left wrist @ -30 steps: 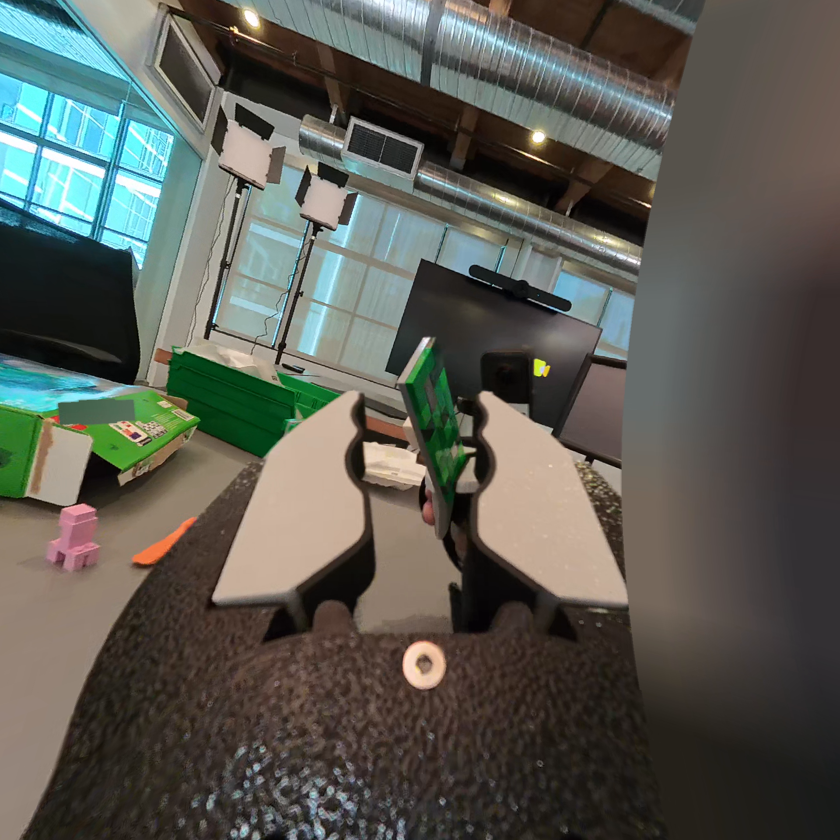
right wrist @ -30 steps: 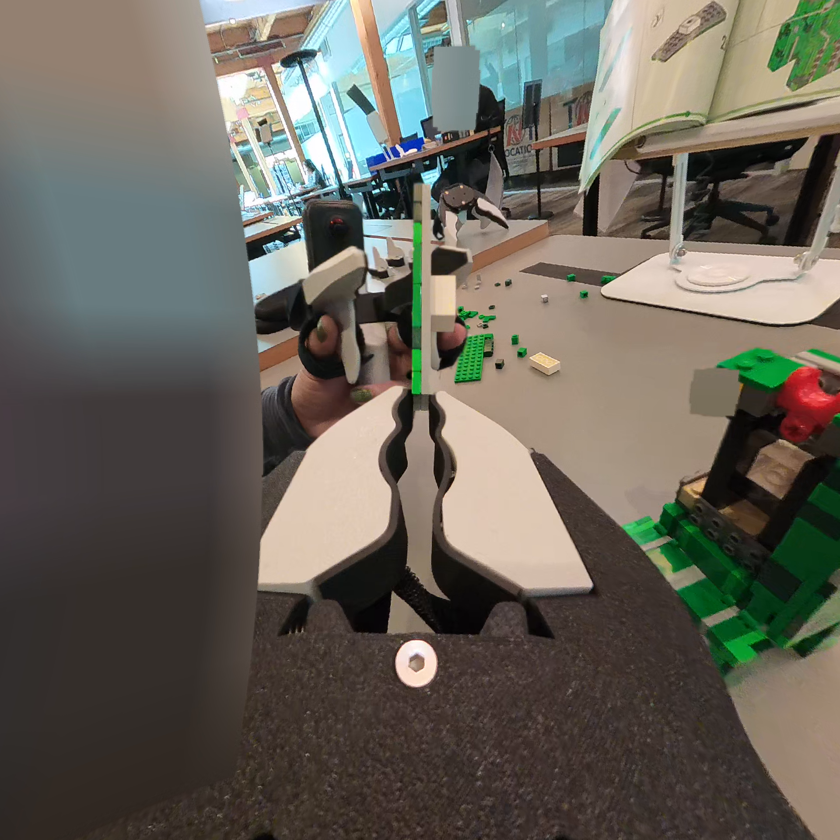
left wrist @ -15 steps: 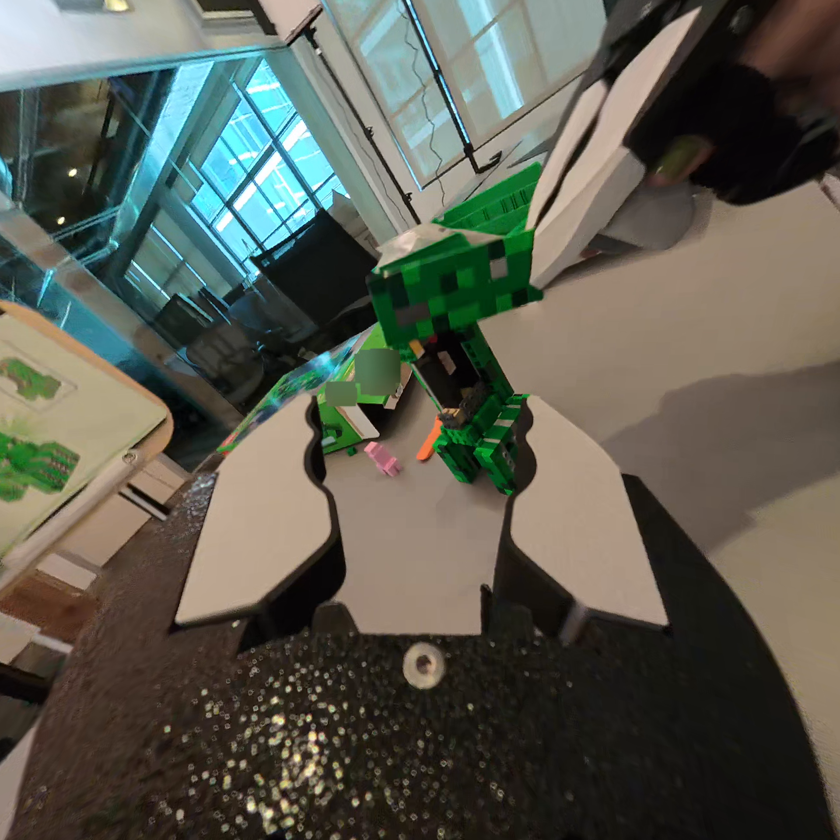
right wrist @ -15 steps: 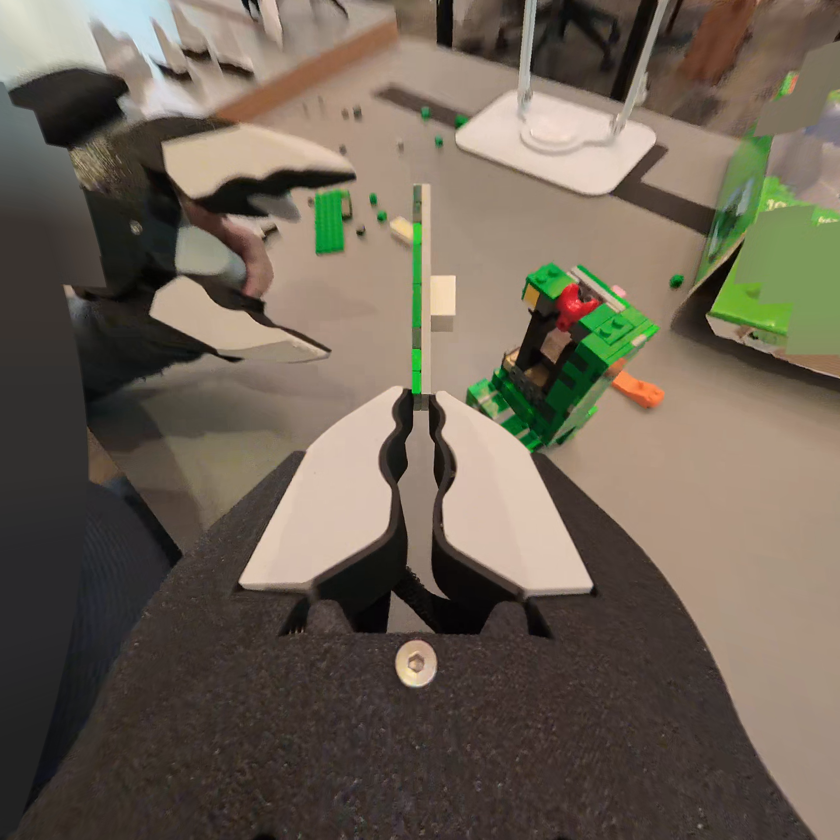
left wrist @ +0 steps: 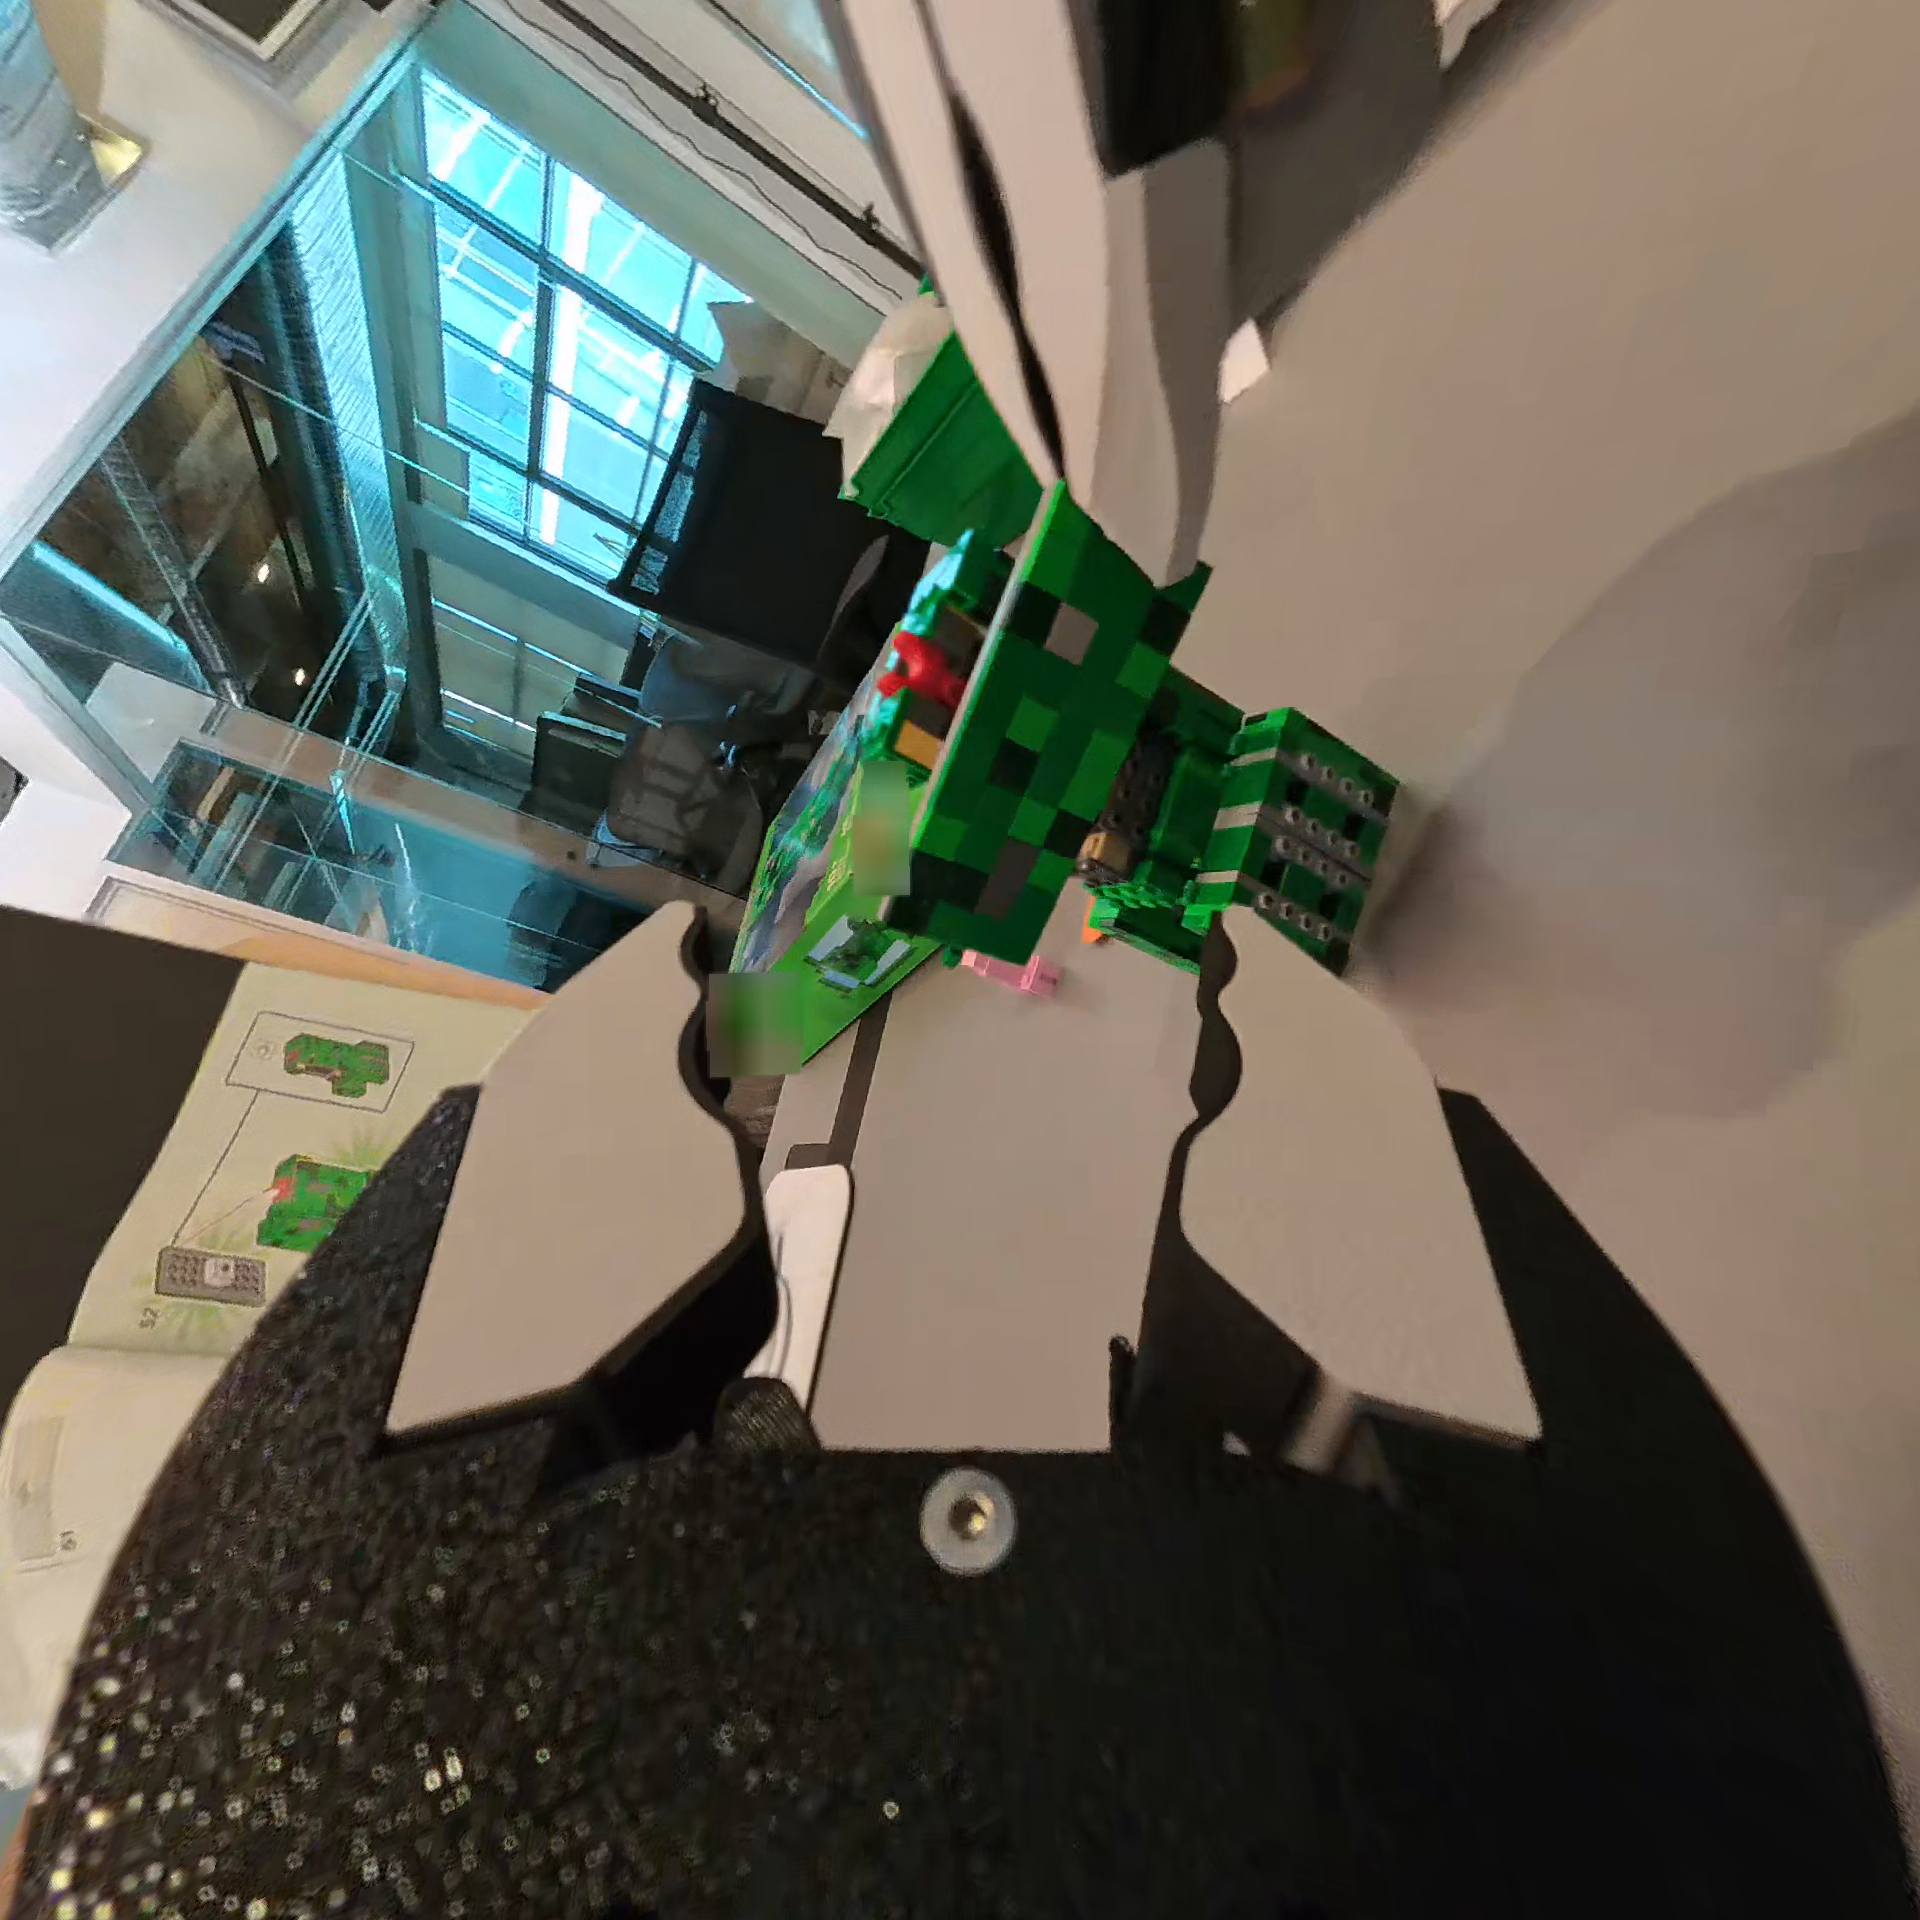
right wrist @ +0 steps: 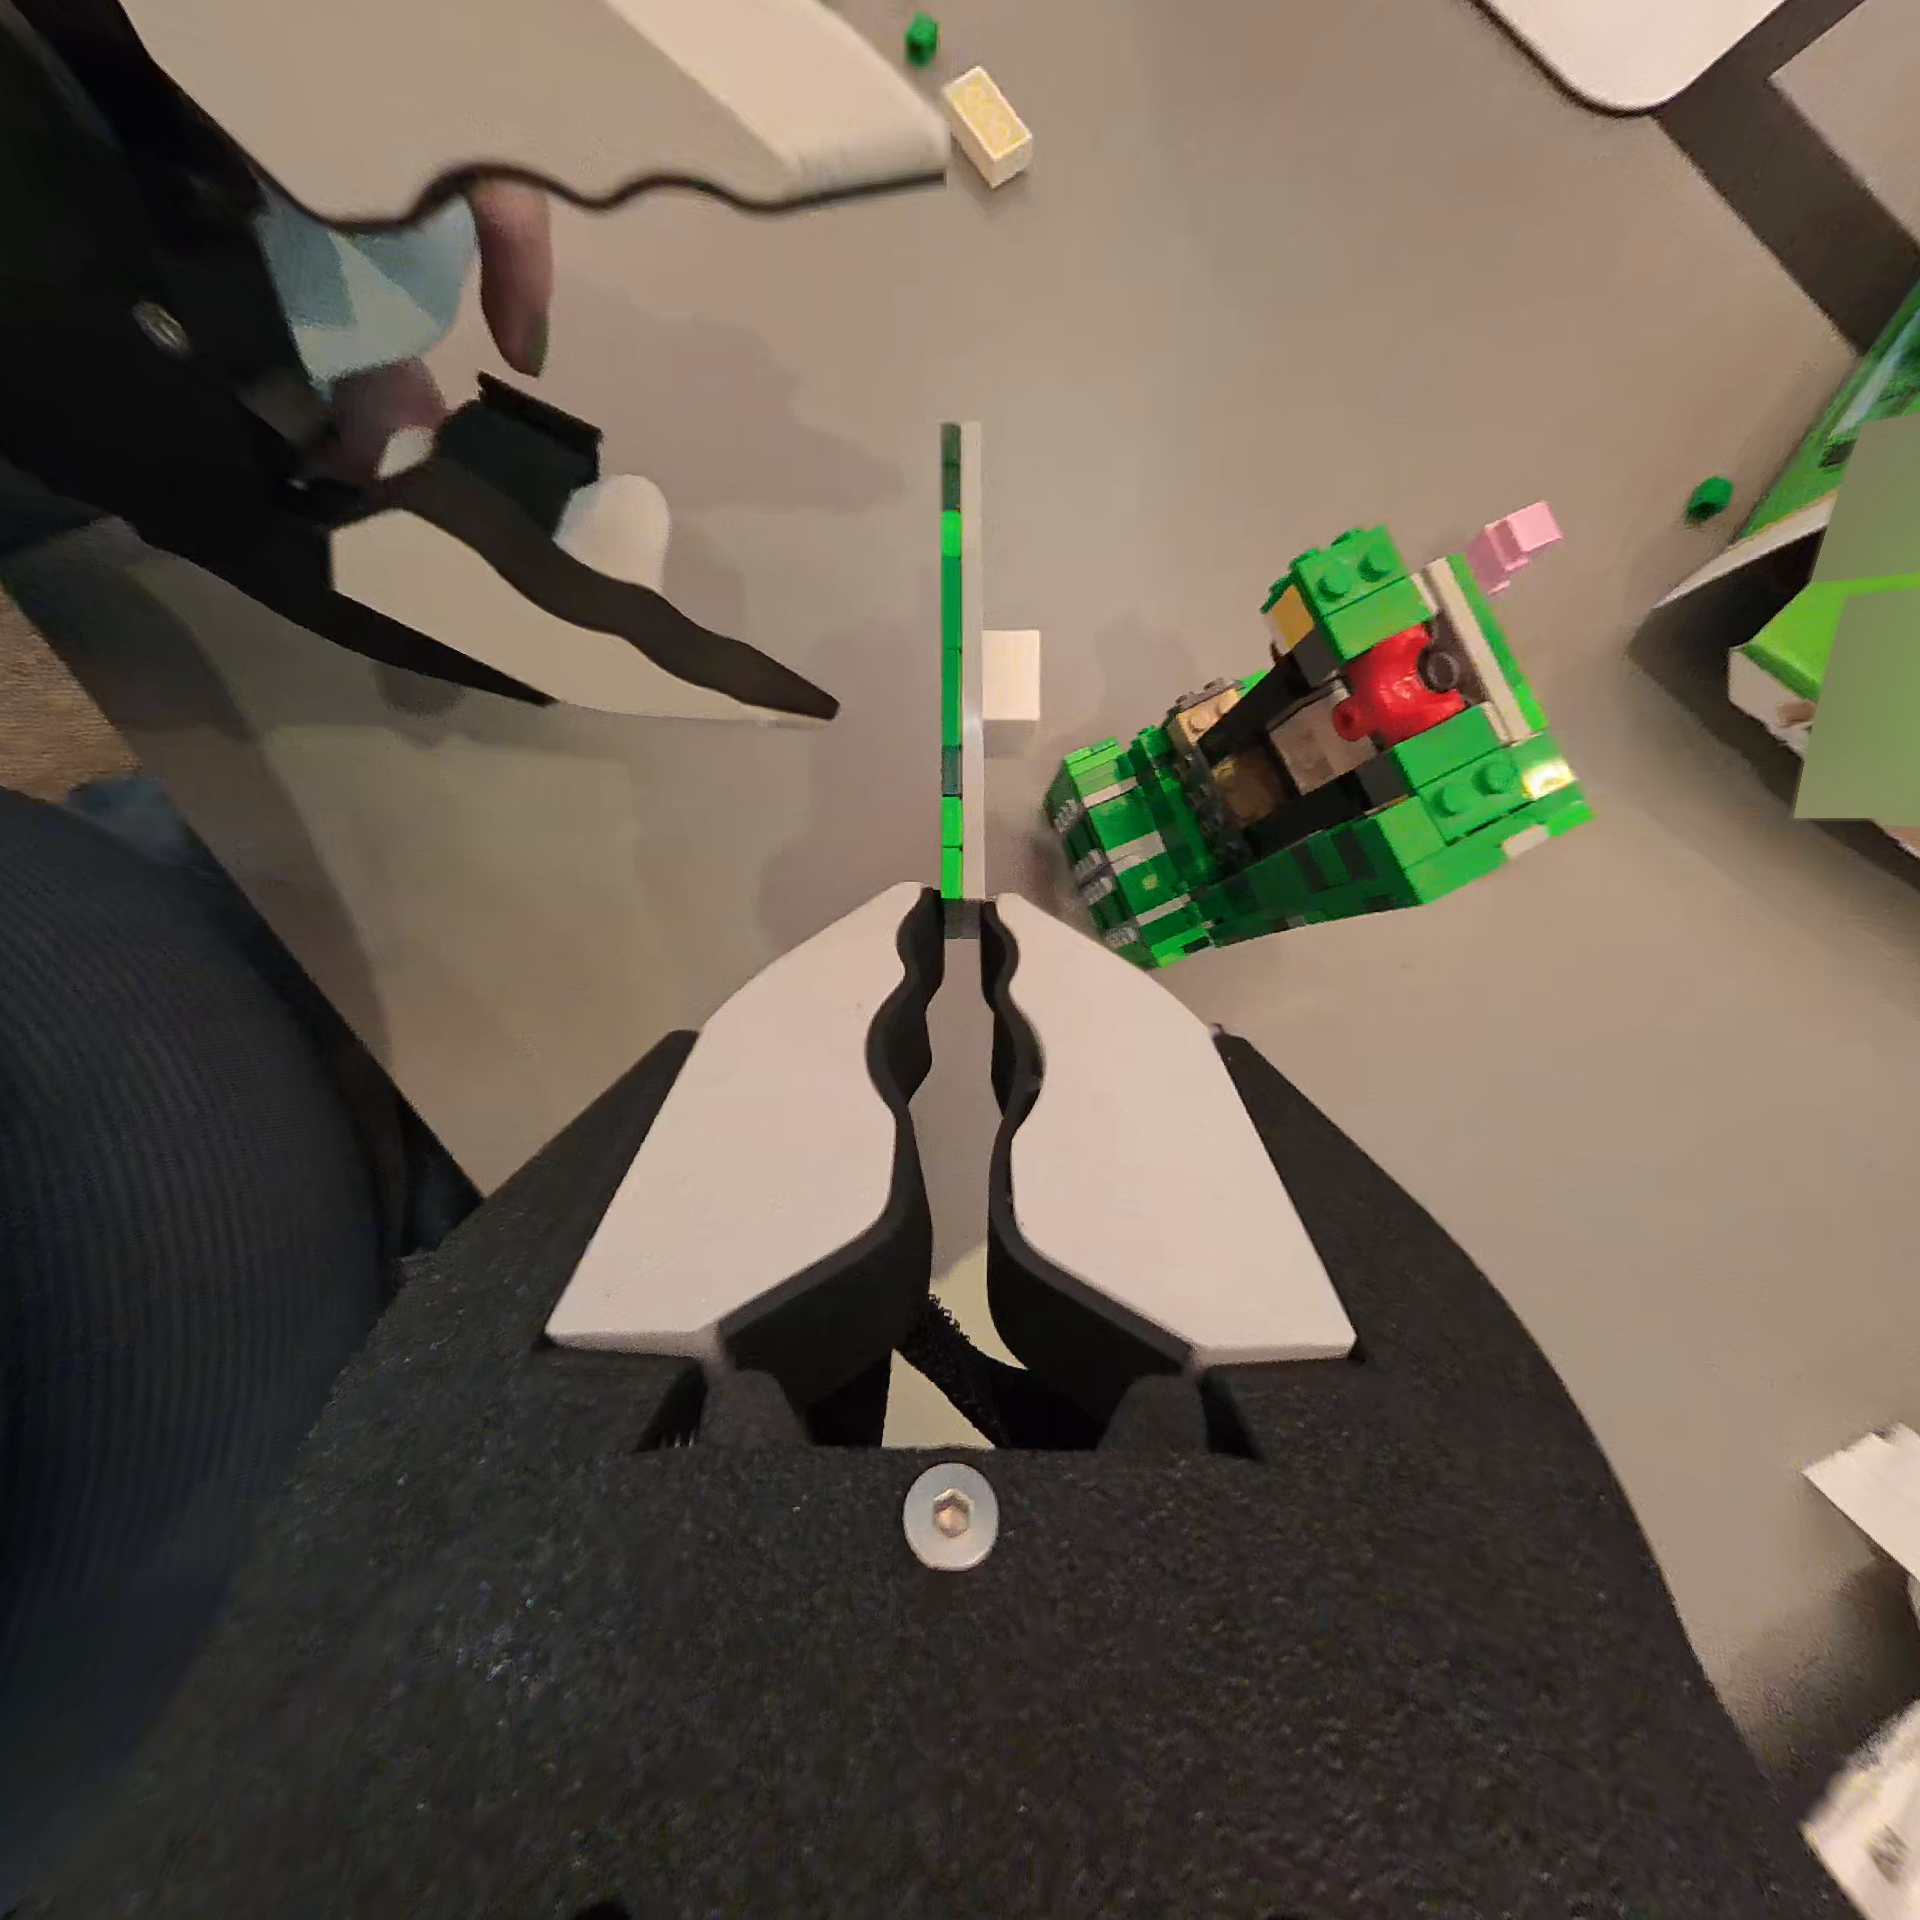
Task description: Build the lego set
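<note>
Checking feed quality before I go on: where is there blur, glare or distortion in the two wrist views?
Left wrist view: tilted, wide-angle warped; right gripper motion-smeared; windows bright. Right wrist view: green plate panel fairly sharp; left gripper and brick model slightly blurred; soft shadows on table.

Two grey grippers, one [right wrist: 961, 914] shut on one flat green brick panel [right wrist: 951, 665], one [left wrist: 951, 945] open. One big green brick model [right wrist: 1320, 769]. One little pink brick figure [right wrist: 1517, 535]. One cream brick [right wrist: 987, 125]. Two tiny green studs [right wrist: 1709, 499].

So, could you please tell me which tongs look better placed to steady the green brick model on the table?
Probably the left tongs: they are wide open and hold nothing, with the brick model just ahead. The right tongs are shut on the green panel.
</note>
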The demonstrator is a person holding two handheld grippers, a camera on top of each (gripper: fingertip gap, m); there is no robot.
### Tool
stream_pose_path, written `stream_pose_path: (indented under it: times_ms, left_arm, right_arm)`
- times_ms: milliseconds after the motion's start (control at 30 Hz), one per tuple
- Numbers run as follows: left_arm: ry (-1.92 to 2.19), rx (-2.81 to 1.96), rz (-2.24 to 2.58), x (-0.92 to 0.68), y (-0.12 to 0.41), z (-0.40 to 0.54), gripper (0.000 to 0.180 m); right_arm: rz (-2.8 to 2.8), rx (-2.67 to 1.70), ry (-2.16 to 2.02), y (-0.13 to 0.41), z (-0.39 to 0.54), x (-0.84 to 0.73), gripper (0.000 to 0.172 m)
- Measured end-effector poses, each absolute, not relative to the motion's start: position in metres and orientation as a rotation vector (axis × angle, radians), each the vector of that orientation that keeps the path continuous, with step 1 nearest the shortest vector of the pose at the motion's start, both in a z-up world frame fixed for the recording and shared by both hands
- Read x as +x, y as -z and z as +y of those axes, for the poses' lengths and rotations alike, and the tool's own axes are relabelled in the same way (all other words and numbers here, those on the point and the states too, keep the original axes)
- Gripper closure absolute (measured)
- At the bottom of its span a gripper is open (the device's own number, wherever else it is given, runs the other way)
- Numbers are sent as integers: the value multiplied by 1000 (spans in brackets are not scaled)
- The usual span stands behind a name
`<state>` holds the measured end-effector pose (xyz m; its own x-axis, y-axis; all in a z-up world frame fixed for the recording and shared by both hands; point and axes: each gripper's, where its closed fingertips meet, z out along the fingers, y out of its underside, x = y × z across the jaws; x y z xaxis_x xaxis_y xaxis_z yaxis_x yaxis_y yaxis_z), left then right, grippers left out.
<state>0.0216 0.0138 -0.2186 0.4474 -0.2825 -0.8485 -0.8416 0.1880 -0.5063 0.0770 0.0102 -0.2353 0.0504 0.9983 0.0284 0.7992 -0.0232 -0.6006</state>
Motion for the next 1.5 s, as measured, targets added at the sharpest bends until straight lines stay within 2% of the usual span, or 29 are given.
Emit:
stream_pose_path:
  times_ms: [367, 467, 700, 833, 1000, 1233, 1500]
  left_arm:
    - [-795, -1250, 1321, 46, 243, 24, 123]
    - [-845, -1238, 1285, 44, 241, 28, 144]
    - [-736, -1309, 1190, 42, 241, 29, 145]
    - [-690, -1378, 1162, 28, 242, 29, 145]
    - [-435, -1545, 991, 12, 240, 31, 145]
    - [104, -1691, 477, 23, 236, 36, 145]
    - [182, -1685, 218, 34, 251, 52, 145]
  right_arm:
    - [-1818, -1919, -685, 242, -2, 78, 166]
    - [-1814, -1924, -700, 243, -1, 79, 166]
    - [-1780, -1866, -752, 236, 2, 75, 165]
    - [-1735, -1708, -732, 217, 9, 75, 159]
    - [-1594, -1515, -691, 194, 27, 88, 153]
    - [-1420, -1409, -605, 202, 63, 107, 144]
    - [-1294, -1335, -820, 217, 83, 107, 141]
